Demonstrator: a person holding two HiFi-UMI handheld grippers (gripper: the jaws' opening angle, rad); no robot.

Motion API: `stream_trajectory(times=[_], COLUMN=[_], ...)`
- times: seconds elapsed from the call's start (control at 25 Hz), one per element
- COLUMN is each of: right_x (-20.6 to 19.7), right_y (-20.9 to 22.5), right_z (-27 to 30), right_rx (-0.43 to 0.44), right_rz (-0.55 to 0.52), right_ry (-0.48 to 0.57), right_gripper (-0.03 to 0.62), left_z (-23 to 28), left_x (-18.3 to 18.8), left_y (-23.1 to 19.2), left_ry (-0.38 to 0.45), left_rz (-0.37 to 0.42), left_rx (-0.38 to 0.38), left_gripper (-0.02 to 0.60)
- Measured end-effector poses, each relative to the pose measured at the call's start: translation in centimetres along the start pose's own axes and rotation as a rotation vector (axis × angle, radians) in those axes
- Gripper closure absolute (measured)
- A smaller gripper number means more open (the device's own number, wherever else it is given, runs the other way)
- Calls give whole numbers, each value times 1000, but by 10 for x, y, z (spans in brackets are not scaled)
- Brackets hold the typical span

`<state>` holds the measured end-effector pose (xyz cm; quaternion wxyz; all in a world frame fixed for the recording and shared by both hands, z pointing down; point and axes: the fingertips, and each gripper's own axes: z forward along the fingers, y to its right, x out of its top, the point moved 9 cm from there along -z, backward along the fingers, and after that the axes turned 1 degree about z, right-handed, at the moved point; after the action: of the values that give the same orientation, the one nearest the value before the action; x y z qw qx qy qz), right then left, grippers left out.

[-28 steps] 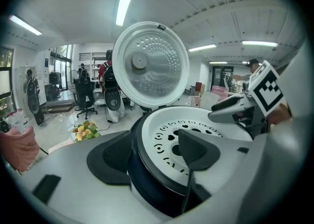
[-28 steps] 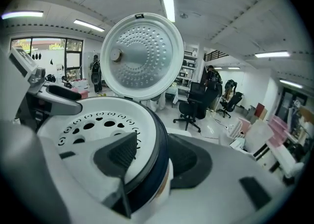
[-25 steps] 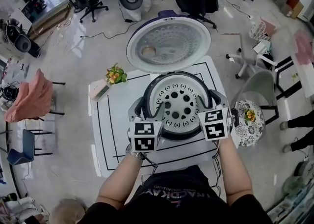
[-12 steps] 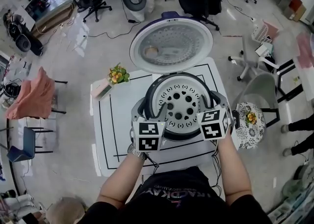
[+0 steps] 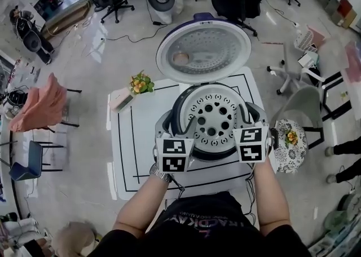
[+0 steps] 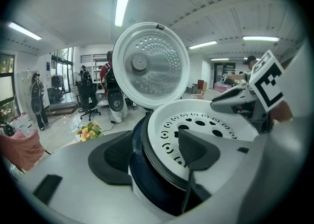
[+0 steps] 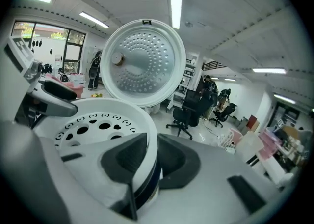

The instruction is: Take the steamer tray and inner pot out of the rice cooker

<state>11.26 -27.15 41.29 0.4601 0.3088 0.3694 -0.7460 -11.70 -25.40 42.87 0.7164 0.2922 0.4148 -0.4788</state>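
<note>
Head view: the round white steamer tray, dotted with holes, sits in the rice cooker, its dimpled lid up. Left gripper view: the left hand-held gripper gapes astride the rim. Right gripper view: the right hand-held gripper, jaws just closing, pinches the tray's rim.

White steamer tray patterned with round holes; dark blue rice cooker; white tabletop with black lines.

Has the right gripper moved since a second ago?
No: the right gripper stays at the right edge of the rice cooker; only its jaws have just been closing, onto the steamer tray rim.
</note>
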Motion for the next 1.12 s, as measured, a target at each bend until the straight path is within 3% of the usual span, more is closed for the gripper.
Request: stream_trajectory(times=[0.16, 0.32, 0.8, 1.0, 1.12], right_x=[2, 8, -14, -23, -24], right_y=[4, 24, 46, 47, 49], right_z=[-3, -13, -22, -26, -27], right_rx=[21, -34, -21, 0, 9], right_rz=[110, 154, 313, 369, 376], right_ry=[52, 108, 107, 118, 125], right_gripper=[530, 536, 537, 537, 537], left_z=[-3, -7, -8, -12, -11], left_x=[4, 10, 22, 25, 24], left_y=[0, 2, 26, 35, 35], left_ry=[14, 34, 62, 71, 43], left_rz=[-2, -4, -34, 39, -11], left_rx=[-3, -16, -101, -76, -100], left_gripper=[288, 288, 344, 366, 386])
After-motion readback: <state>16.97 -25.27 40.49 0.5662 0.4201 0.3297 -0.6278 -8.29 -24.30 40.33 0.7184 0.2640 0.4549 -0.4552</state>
